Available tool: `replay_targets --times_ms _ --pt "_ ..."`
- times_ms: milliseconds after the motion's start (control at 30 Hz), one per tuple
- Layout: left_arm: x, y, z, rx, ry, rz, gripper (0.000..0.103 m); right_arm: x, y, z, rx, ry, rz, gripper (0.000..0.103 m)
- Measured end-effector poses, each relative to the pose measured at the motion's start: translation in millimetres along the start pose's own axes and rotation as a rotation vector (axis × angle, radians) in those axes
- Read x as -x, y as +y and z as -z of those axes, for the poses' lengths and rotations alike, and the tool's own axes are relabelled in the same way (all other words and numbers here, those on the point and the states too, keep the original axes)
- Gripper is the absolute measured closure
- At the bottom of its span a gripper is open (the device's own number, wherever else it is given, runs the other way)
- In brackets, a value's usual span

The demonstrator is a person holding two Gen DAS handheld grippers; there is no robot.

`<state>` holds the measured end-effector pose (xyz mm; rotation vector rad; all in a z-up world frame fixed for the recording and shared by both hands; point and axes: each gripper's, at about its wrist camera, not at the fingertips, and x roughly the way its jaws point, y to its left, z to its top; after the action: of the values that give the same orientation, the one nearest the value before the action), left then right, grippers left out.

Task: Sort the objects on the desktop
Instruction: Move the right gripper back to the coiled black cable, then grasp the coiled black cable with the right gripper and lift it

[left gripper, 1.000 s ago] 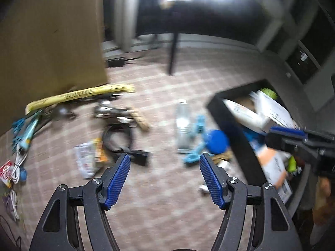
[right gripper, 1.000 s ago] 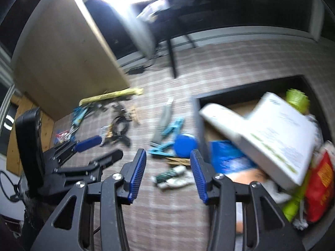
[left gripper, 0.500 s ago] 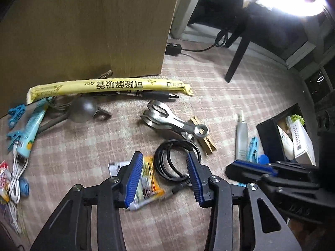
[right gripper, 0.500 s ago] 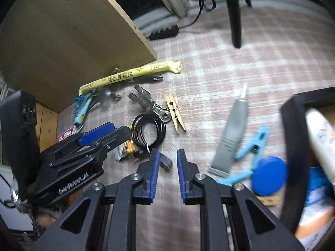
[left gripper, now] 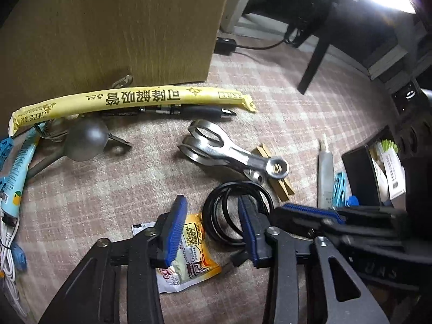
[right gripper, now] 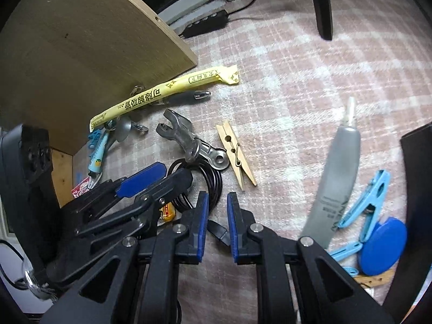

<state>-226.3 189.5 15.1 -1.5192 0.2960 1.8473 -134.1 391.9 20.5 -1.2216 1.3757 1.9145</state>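
Carpet [right gripper: 310,86], checked in pink and cream, carries everything, and the clutter lies loose across it because none of these pieces has yet been sorted; the tall wooden panel [left gripper: 113,27] at the back stops the long things from rolling off. Against its foot rests the yellow straw packet [left gripper: 129,100], with a dark pen [left gripper: 189,111] tucked just beside it. At the right edge the black bin [left gripper: 359,178] stands open, already holding boxes and packets, so it looks like the place where sorted things go. Near it lie a grey tube [right gripper: 334,189], pale blue clips [right gripper: 372,197] and a blue disc [right gripper: 383,245]. In the middle a metal tool [left gripper: 232,151] lies across a wooden clothespin [right gripper: 235,154], its ring end touching the coiled black cable [left gripper: 232,216], which seems to be the thing wanted now. The left gripper [left gripper: 213,229] points down over that coil, its jaws having just been narrowing; one pad stands inside the loop and the other over a yellow sauce sachet [left gripper: 194,251], but they are released, pressing on nothing. The right gripper [right gripper: 217,224] has drawn its jaws nearly together on the cable's black plug end, which lies in the gap; whether the pads actually pinch it I cannot tell. Two hands on one cable make sense, since a loose coil would unwind if lifted by one end.
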Motion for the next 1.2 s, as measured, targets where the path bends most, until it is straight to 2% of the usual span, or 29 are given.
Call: replay_targets --times_ms 100,233,300,433,633,833,1000,1200 --pt "0.6 -2.0 5.5 -0.029 -0.004 0.003 0.078 -2.3 -3.7 -2.0 -0.02 0.005 -0.017 0.088" --pt "1.0 -11.1 11.8 -0.089 -0.003 0.002 0.075 -9.5 -3.9 -5.2 -0.031 0.034 -0.038 0.087" --pt "2.1 -18.0 16.2 -0.126 -0.022 -0.032 0.075 -11.6 0.1 -5.2 -0.015 0.033 -0.021 0.087" --pt "3.9 -15.4 19.1 -0.086 -0.034 -0.017 0.075 -11.4 5.0 -1.4 0.012 0.02 0.003 0.087" --pt "19.1 -22.9 27.4 -0.086 -0.07 -0.012 0.076 -8.2 6.7 9.6 0.012 0.01 0.009 0.088" --pt "41.1 -29.4 35.7 -0.085 -0.101 0.023 0.076 15.6 7.3 21.0 0.019 -0.048 0.0 0.088" --pt "54.7 -60.9 38.2 -0.128 -0.129 0.046 0.076 45.0 1.5 36.2 0.035 -0.102 0.009 0.088" --pt "73.1 -112.4 43.9 -0.223 -0.16 0.075 0.076 96.5 -25.5 58.3 -0.013 -0.194 -0.002 0.088"
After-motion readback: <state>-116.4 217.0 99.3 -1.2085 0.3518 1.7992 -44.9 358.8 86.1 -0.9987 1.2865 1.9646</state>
